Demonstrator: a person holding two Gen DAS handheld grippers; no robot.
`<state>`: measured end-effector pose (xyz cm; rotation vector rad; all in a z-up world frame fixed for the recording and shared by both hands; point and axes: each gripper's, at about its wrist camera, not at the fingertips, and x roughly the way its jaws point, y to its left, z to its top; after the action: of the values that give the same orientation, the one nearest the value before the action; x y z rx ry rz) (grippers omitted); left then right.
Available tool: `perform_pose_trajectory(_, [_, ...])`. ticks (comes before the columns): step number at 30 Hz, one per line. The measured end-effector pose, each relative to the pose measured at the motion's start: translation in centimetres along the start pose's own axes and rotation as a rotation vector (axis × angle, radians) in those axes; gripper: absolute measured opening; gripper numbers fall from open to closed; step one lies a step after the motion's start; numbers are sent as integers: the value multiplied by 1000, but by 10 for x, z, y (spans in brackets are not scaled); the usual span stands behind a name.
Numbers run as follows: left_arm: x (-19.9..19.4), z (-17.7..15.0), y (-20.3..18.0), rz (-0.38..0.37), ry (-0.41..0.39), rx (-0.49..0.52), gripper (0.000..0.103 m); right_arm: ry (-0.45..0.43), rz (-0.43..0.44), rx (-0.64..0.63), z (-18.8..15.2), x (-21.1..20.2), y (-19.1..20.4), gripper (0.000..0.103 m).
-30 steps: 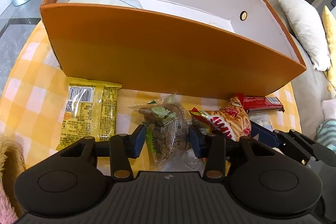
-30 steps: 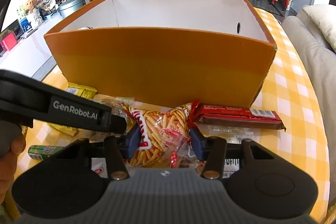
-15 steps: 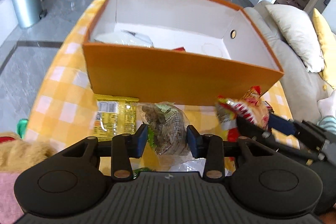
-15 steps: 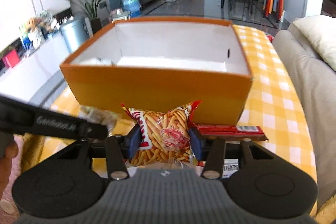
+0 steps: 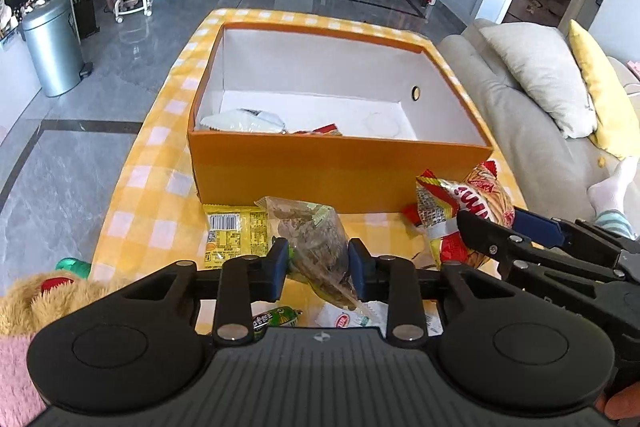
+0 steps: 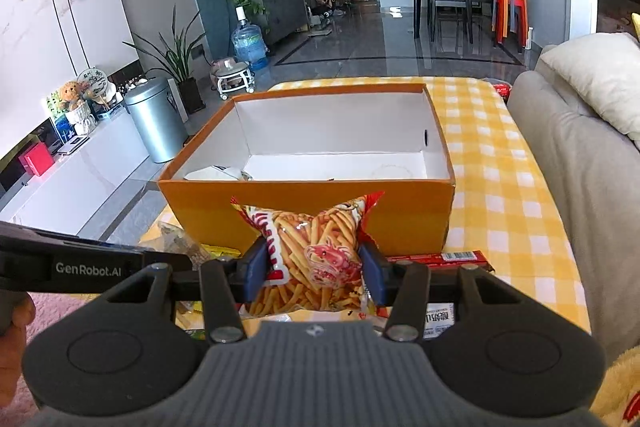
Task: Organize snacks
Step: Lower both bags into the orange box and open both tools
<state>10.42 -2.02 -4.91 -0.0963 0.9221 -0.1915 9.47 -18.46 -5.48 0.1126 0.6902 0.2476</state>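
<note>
My left gripper (image 5: 318,267) is shut on a clear bag of brown snacks (image 5: 316,239) and holds it above the table, short of the orange box (image 5: 340,175). My right gripper (image 6: 314,267) is shut on a red bag of fries snacks (image 6: 316,247), also lifted; the bag also shows in the left wrist view (image 5: 464,211). The orange box (image 6: 304,211) is open on top, white inside, with a white packet (image 5: 240,121) and a red packet (image 5: 324,129) at its near side.
On the yellow checked cloth (image 6: 500,187) lie a yellow packet (image 5: 236,235), a red bar (image 6: 440,258), a green sausage stick (image 5: 276,319) and small white packets (image 5: 340,317). A grey sofa (image 6: 580,187) with pillows is to the right. A plush toy (image 5: 40,299) is at left.
Both grippers have risen and pulled back from the box, each lifting its bag off the table. The box now looks smaller and its inside shows.
</note>
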Motion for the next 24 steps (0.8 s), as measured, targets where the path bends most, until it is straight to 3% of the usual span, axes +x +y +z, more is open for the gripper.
perform_pose_trajectory(11, [-30, 21, -11, -34, -104, 62, 34, -48, -16, 20, 5, -27, -3, 48])
perform_pose_trajectory(20, [-42, 65, -20, -61, -183, 152, 34, -104, -26, -13, 42, -33, -1, 48])
perform_pose_trajectory(24, [-39, 86, -25, -81, -199, 170, 33, -79, -38, -52, 66, -23, 1, 48])
